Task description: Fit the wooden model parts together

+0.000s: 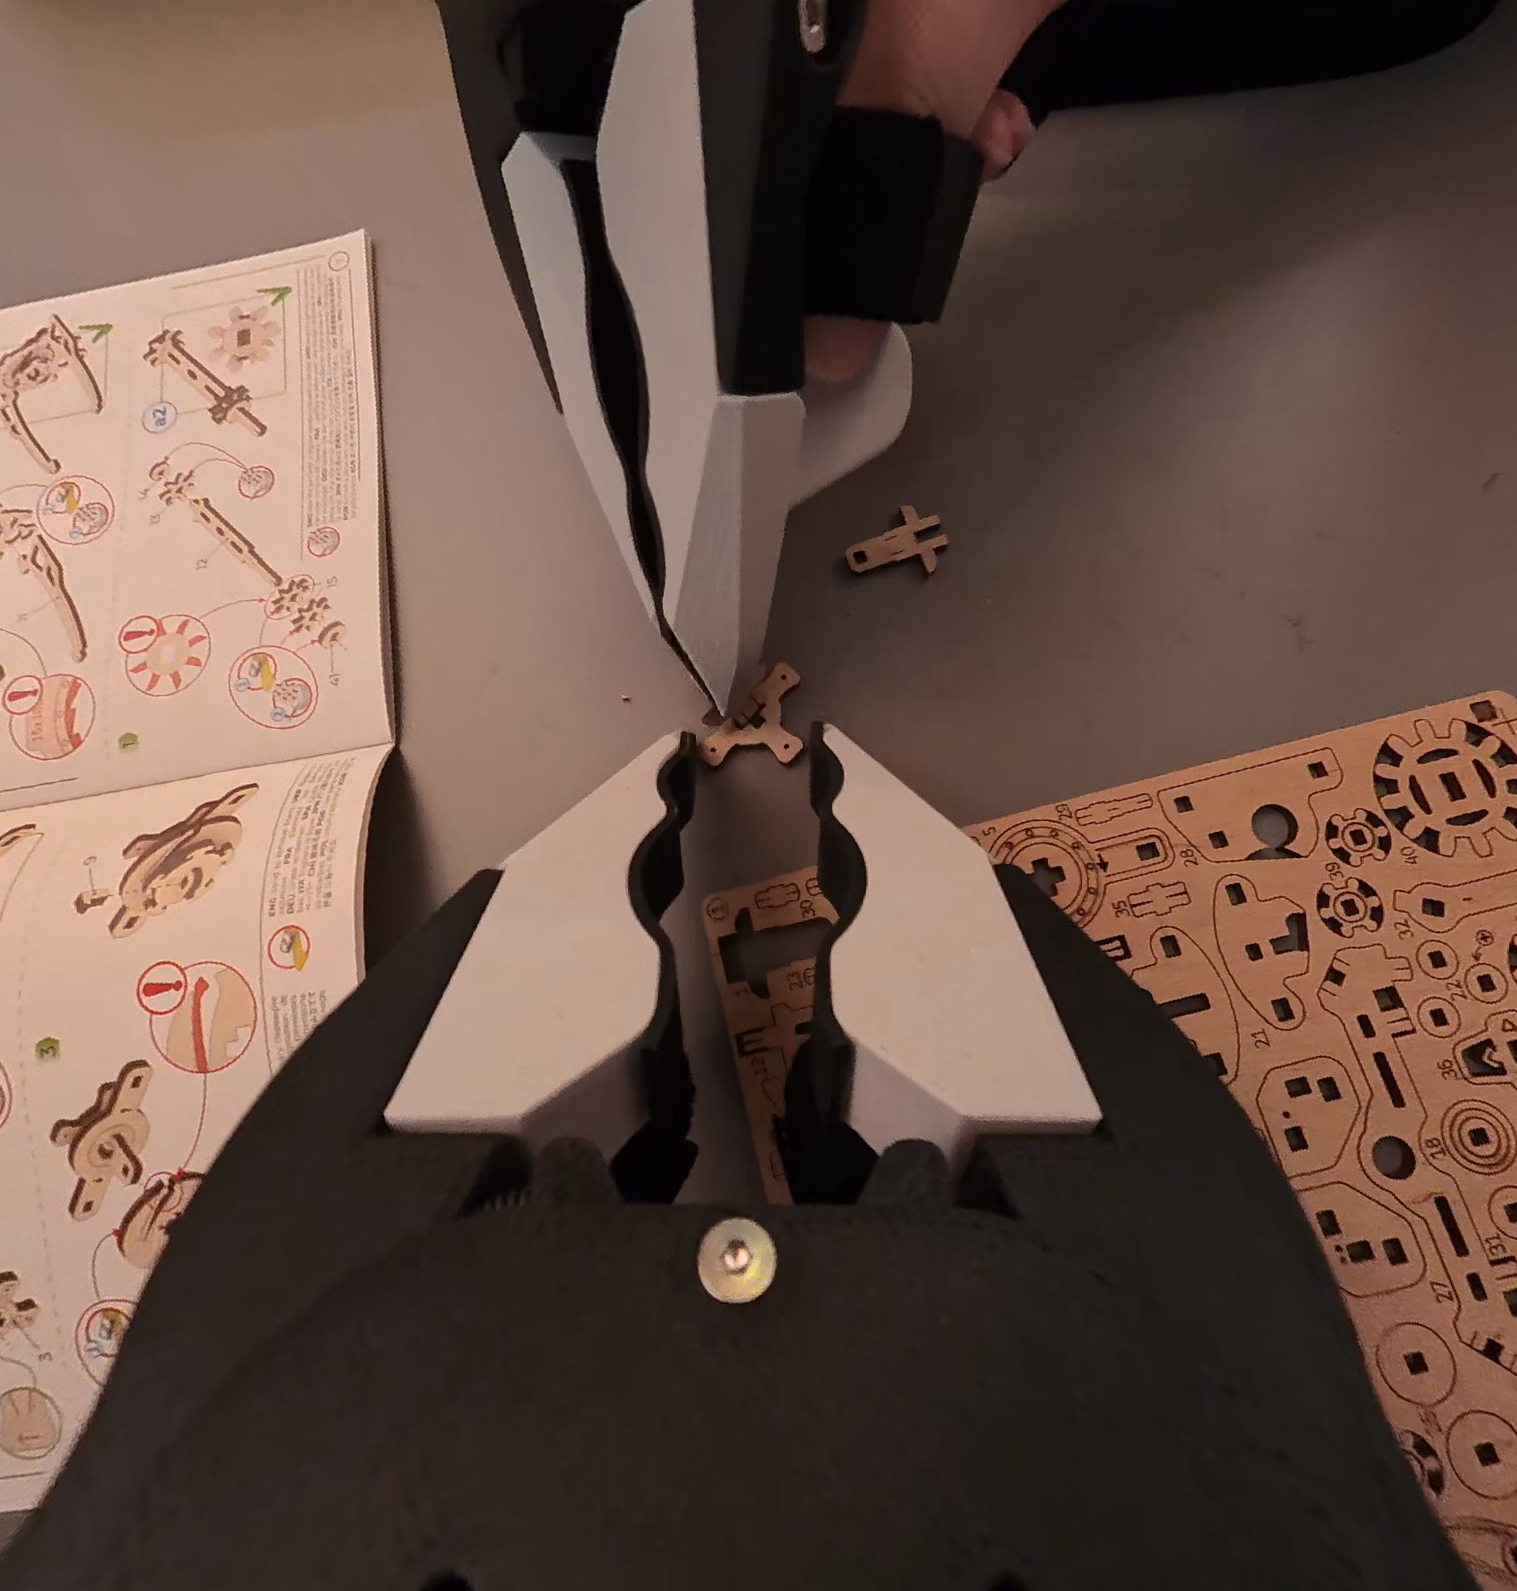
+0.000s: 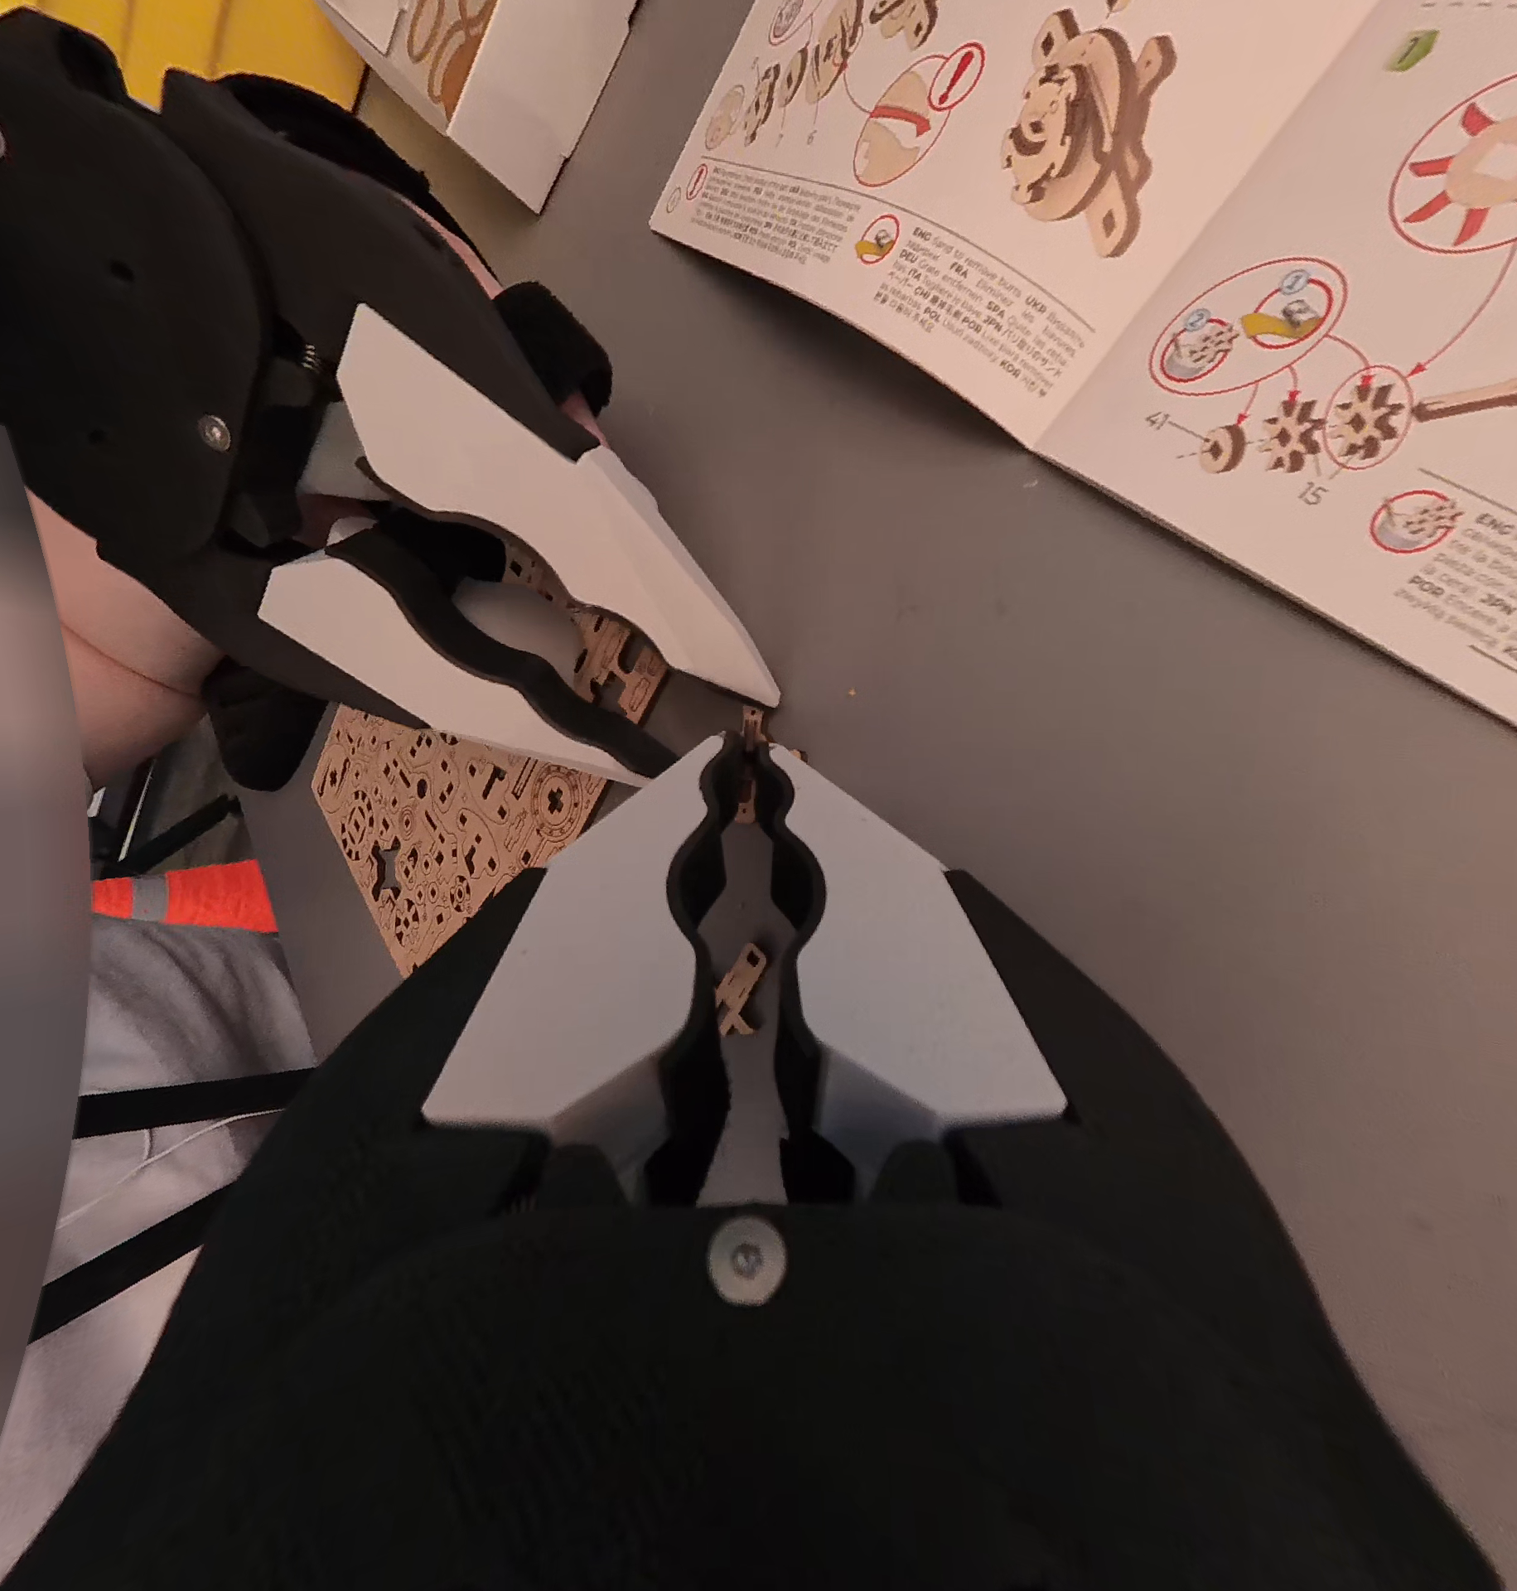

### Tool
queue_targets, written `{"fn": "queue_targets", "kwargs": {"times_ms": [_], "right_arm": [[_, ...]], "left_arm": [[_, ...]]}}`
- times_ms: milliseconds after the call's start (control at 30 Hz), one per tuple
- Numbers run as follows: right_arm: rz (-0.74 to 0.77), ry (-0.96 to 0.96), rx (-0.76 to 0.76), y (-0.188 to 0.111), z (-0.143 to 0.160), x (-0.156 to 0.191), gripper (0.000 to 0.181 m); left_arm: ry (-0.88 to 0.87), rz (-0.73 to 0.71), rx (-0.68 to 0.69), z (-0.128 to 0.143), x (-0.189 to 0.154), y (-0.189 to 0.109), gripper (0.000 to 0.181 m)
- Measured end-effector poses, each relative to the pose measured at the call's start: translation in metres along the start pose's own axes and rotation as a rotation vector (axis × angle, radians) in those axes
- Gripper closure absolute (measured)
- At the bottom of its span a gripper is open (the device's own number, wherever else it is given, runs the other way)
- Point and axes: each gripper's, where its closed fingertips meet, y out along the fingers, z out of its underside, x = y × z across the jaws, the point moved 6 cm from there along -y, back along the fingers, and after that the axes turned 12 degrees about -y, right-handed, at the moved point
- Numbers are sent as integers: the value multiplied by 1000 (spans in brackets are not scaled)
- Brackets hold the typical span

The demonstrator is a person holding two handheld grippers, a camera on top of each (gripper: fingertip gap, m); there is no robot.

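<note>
grey tabletop, booklet left. our right tongs pinch the little wooden piece by its edge, while our left tongs sit half-open, tips just short of it, straight ahead. spare peg lies well apart.

A small pale star-shaped part lies flat on the grey table, with a second thin piece standing up from its middle; a cross-shaped part lies flat well apart; the sheet of laser-cut parts, several slots already punched out, lies flat nearby.
</note>
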Motion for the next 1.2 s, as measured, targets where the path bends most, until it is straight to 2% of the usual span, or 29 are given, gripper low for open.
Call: {"fn": "queue_targets", "kwargs": {"times_ms": [267, 567, 767, 933, 1200], "right_arm": [[99, -83, 9, 1, 0, 6, 181], [194, -179, 36, 2, -2, 11, 181], [163, -212, 23, 6, -2, 13, 181], [176, -337, 50, 6, -2, 16, 180], [130, -428, 31, 6, -1, 14, 180]], "left_arm": [[-31, 6, 9, 4, 8, -6, 153], [-58, 14, -16, 4, 13, -8, 162], [-69, 41, -45, 3, 14, -9, 166], [-55, 89, -75, 2, 12, -11, 178], [13, 102, -102, 0, 7, -11, 177]]}}
